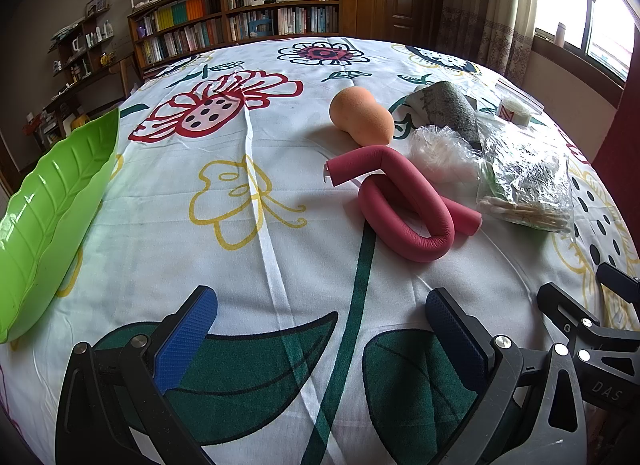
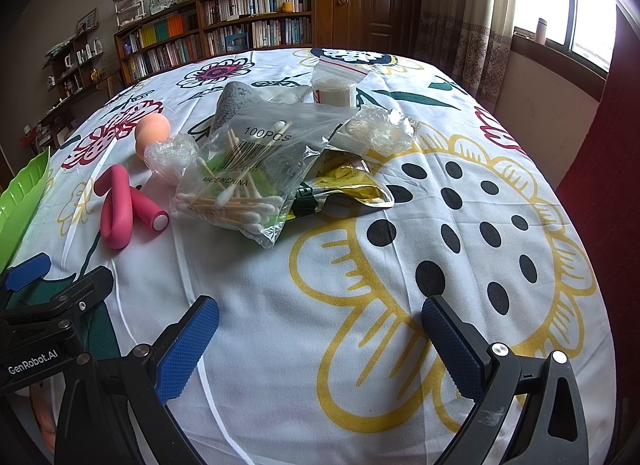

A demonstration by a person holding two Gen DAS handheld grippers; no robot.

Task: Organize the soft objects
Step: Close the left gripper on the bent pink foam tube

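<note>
Bag (image 2: 256, 169) of cotton swabs (image 2: 240, 207); green tray (image 1: 48, 201)

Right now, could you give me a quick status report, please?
Left gripper and right gripper open, empty. Foam roller, sponge loose on cloth. Tray left. Nothing blocking.

A leaf-shaped tray (image 1: 48, 201) lies at the counter's (image 1: 256, 169) left edge. Right of it, well apart, a foam curler (image 1: 404, 201) lies before a makeup sponge (image 1: 360, 115). A cotton-swab bag (image 2: 248, 173) sits further right, seemingly overlapping a pumice stone (image 2: 232, 103).
</note>
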